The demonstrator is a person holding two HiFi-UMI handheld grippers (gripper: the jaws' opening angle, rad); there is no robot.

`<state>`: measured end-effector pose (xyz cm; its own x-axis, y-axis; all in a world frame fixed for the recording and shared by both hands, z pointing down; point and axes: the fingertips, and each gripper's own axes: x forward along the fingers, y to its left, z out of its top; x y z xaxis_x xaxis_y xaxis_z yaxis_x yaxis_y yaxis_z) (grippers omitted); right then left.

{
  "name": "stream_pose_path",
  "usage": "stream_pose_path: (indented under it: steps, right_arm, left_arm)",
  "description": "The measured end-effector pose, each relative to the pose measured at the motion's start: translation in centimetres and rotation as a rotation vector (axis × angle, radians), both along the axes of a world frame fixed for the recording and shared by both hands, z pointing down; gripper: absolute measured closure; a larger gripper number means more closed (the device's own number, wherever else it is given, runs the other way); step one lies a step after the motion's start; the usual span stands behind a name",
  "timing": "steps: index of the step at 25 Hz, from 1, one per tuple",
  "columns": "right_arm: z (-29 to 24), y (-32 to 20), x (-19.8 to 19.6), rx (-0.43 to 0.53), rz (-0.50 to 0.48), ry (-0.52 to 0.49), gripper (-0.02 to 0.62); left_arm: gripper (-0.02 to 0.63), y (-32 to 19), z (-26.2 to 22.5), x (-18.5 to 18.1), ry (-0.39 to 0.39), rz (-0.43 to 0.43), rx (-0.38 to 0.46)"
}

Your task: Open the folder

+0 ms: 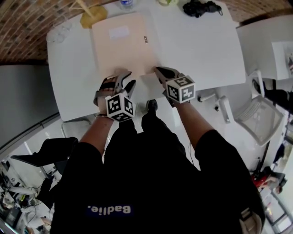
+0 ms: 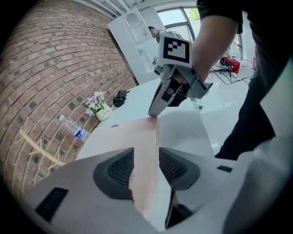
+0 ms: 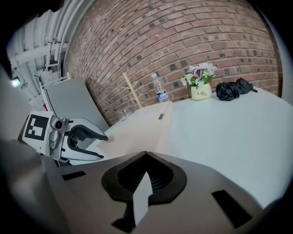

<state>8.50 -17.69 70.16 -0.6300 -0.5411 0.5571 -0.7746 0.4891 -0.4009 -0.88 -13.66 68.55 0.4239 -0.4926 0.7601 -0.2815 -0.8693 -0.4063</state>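
A pale beige folder [image 1: 123, 43] lies flat and closed on the white table [image 1: 201, 50], with a small dark clasp [image 1: 145, 39] near its right side. My left gripper [image 1: 123, 78] sits at the folder's near edge with its jaws open. In the left gripper view the folder's edge [image 2: 143, 151] runs through the gap of the left gripper [image 2: 146, 167], and the pads stand off it. My right gripper [image 1: 158, 71] is at the near right corner, its tips together on a pale sheet edge [image 3: 142, 196] of the folder. The right gripper [image 2: 153, 113] rests its tip on the folder.
At the table's far edge stand a water bottle [image 3: 159, 91], a flower pot [image 3: 200, 89] and a black bundle [image 1: 201, 7]. A yellow object with sticks [image 1: 91, 16] lies at the far left. A white chair [image 1: 261, 114] stands to the right. A brick wall [image 3: 183, 41] backs the table.
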Motion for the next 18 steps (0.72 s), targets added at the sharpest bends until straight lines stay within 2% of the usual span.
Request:
stream_pose_path:
  steps: [7,11,18]
  right_arm:
    - [-0.1,0.0,0.1,0.007,-0.010,0.010,0.566]
    - [0.0,0.0,-0.1,0.010,-0.017,0.012,0.566]
    - [0.1,0.2,-0.4,0.011,-0.039,0.018,0.566]
  left_arm:
    - [0.396,-1.2,1.0,-1.0,-0.111,0.014,0.027]
    - [0.393,-1.4,1.3,-1.3,-0.133,0.036,0.034]
    - [0.485,-0.8,1.0,-1.6,-0.111,0.042,-0.012]
